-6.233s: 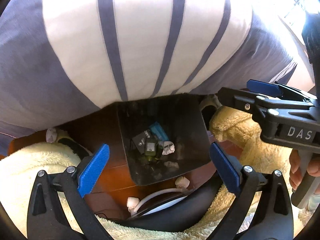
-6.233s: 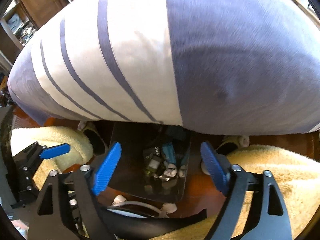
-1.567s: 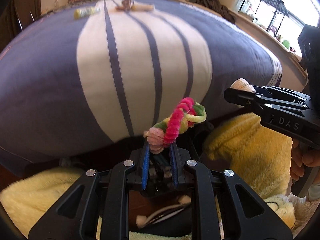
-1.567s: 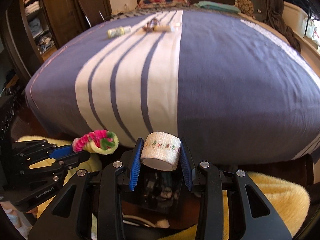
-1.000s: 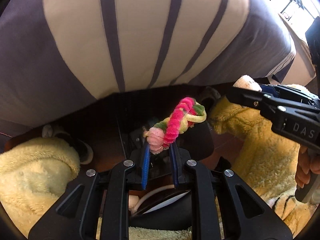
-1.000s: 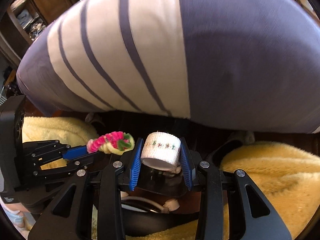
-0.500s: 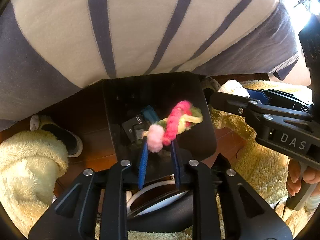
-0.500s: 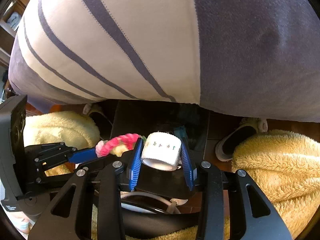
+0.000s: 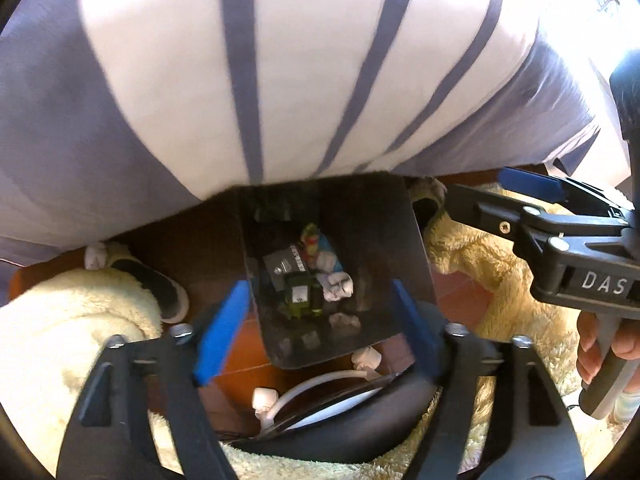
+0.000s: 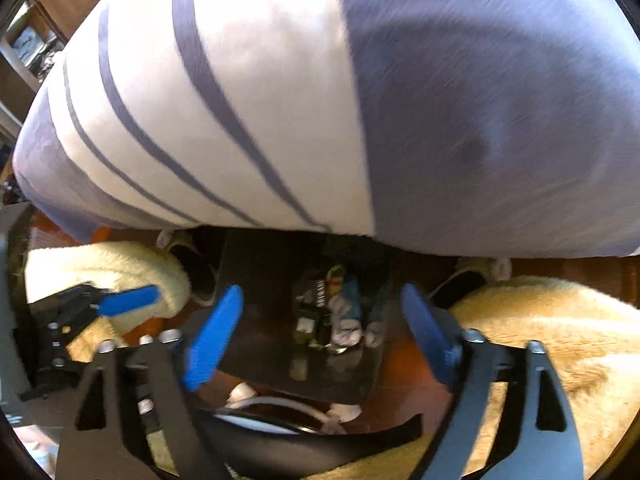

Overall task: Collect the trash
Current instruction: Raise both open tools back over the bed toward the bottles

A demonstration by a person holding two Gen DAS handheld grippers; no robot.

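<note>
1. Several bits of trash (image 9: pixel 308 276) heaped inside the black bin (image 9: pixel 404 248), on the floor at the bed's (image 9: pixel 304 64) edge.
2. Left gripper (image 9: pixel 316 328) spread wide above the bin, holding nothing.
3. Right gripper (image 10: pixel 320 336) likewise wide apart, empty.
</note>
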